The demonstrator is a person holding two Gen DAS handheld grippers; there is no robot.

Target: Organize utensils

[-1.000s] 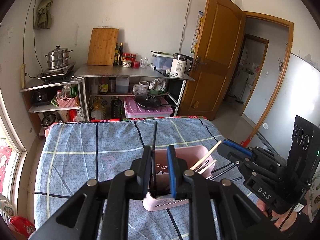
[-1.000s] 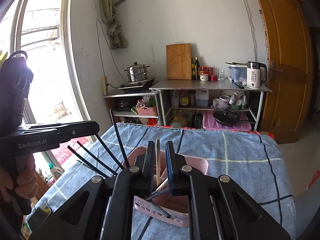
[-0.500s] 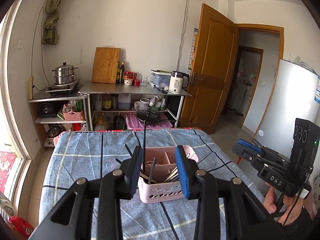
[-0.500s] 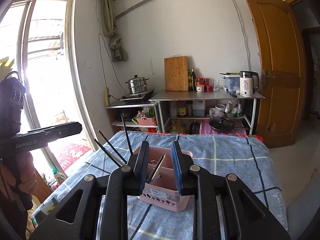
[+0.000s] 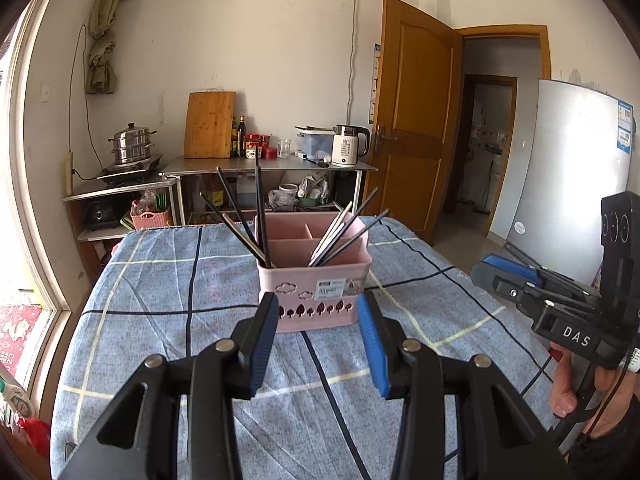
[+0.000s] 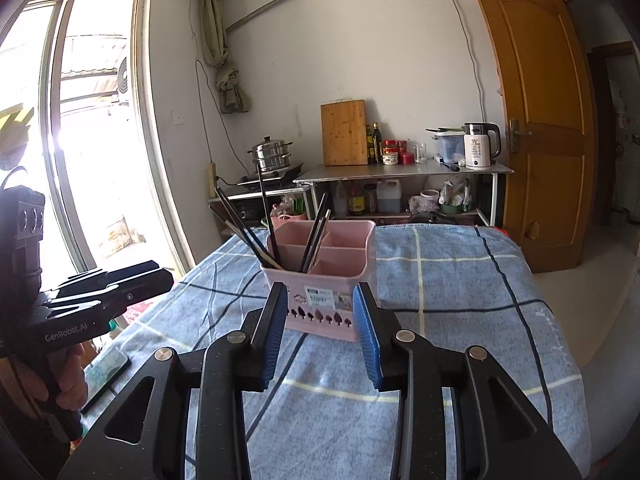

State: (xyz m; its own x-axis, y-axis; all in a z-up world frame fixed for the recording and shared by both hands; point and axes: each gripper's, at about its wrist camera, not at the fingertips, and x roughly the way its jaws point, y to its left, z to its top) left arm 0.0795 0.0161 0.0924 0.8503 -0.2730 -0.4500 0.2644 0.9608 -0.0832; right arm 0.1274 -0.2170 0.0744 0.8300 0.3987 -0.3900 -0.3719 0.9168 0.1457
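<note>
A pink divided utensil basket (image 5: 312, 280) stands on the blue checked tablecloth (image 5: 160, 320); it also shows in the right wrist view (image 6: 324, 280). Several black chopsticks (image 5: 260, 216) lean in its left compartment and several more (image 5: 344, 236) in its right one. They show in the right wrist view too (image 6: 268, 216). My left gripper (image 5: 318, 340) is open and empty, a little in front of the basket. My right gripper (image 6: 320, 332) is open and empty, just in front of the basket. The right gripper also shows at the right of the left wrist view (image 5: 560, 304).
A phone (image 6: 104, 372) lies near the table's left edge. Behind the table stand a steel shelf unit (image 5: 272, 168) with a cutting board, bottles and a kettle (image 5: 348, 150), a steamer pot (image 5: 130, 144), a wooden door (image 5: 412, 120) and a fridge (image 5: 580, 168).
Both grippers let go of their chopsticks into the basket, opened wide and drew back and down from above the basket to in front of it.
</note>
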